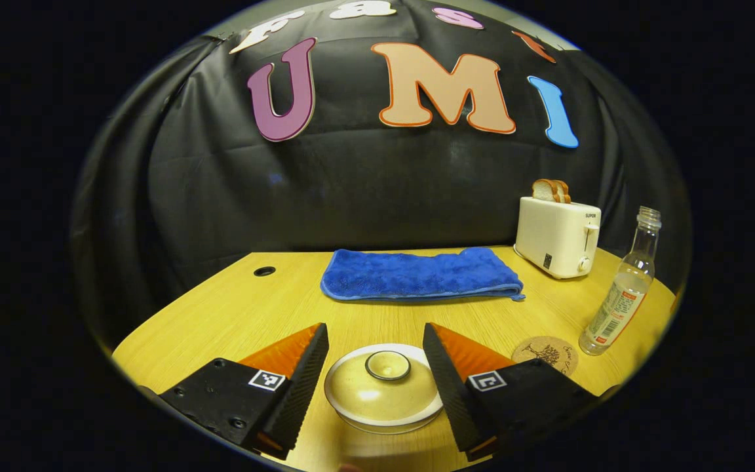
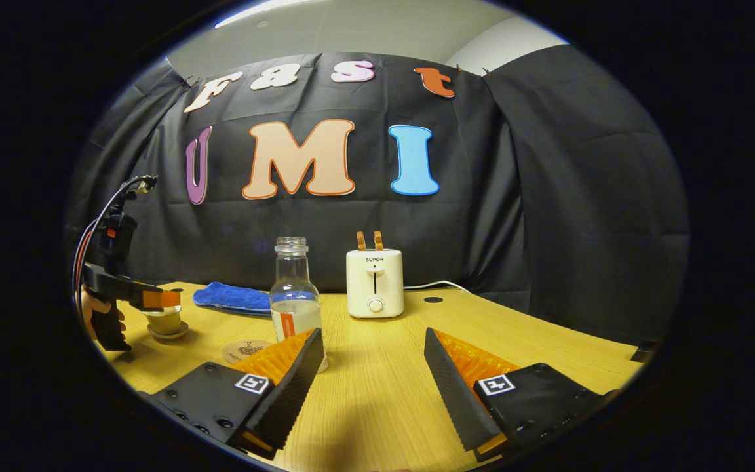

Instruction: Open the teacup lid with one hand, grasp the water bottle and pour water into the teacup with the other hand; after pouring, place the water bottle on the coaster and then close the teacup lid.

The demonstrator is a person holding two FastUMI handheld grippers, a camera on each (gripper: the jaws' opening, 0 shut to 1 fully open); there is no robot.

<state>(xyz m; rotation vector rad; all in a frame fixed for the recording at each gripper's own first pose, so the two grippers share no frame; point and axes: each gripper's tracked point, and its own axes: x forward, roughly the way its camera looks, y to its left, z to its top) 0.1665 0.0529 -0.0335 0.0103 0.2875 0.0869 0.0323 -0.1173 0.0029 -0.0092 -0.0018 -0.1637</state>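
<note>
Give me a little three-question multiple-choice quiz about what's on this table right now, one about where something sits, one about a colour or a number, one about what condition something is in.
1. Where does the coaster lie?
A. On the table between the teacup and the water bottle
B. On top of the toaster
C. Under the towel

2. What colour is the folded towel?
A. Red
B. Blue
C. White

3. What state is the teacup in?
A. Lid lifted off
B. Tipped on its side
C. Lid on, cup upright

Answers:
1 A: in the left gripper view it lies flat on the wood, right of the teacup and beside the water bottle.
2 B: it is plainly blue in both views.
3 C: the lid sits on the teacup, between the open fingers of the left gripper.
</note>
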